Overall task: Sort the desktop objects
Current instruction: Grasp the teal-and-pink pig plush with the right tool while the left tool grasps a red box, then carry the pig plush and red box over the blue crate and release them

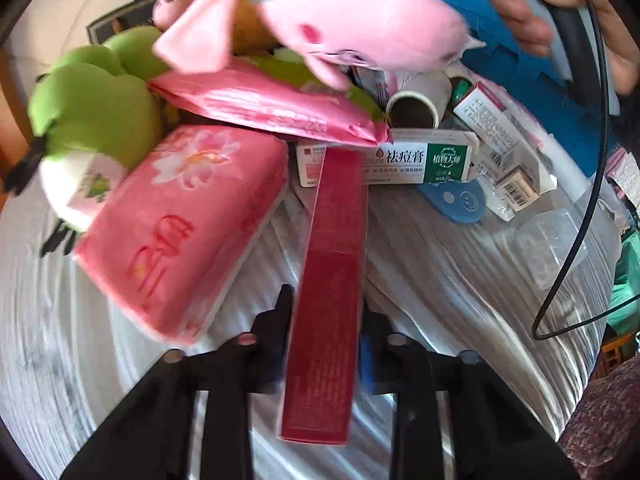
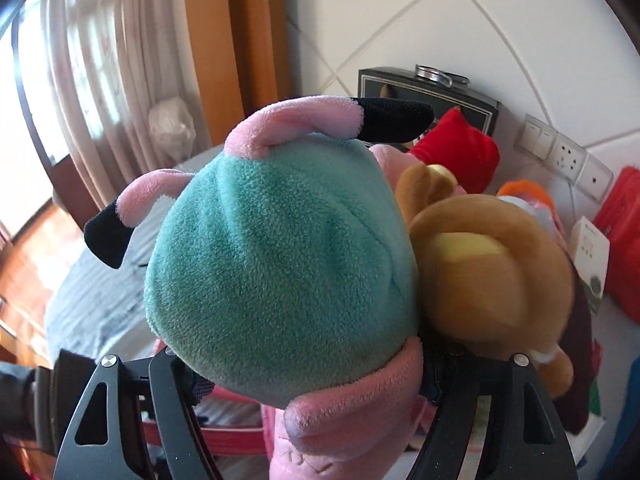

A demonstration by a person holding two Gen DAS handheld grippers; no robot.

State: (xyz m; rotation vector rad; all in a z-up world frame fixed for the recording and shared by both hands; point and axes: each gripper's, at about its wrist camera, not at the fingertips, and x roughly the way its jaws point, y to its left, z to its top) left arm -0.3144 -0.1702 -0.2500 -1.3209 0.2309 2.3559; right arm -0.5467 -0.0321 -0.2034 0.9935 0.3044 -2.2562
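My left gripper is shut on a long red box and holds it over the striped cloth, its far end against a white and green cream box. My right gripper is shut on a pink pig plush in a teal dress, held up in the air; the same plush hangs above the pile in the left wrist view. A brown plush lies just right of it.
A pink tissue pack, a pink wrapper pack, a green plush, a cardboard tube, small boxes and a blue foam piece crowd the cloth. A black cable hangs at right. A red plush sits by the wall.
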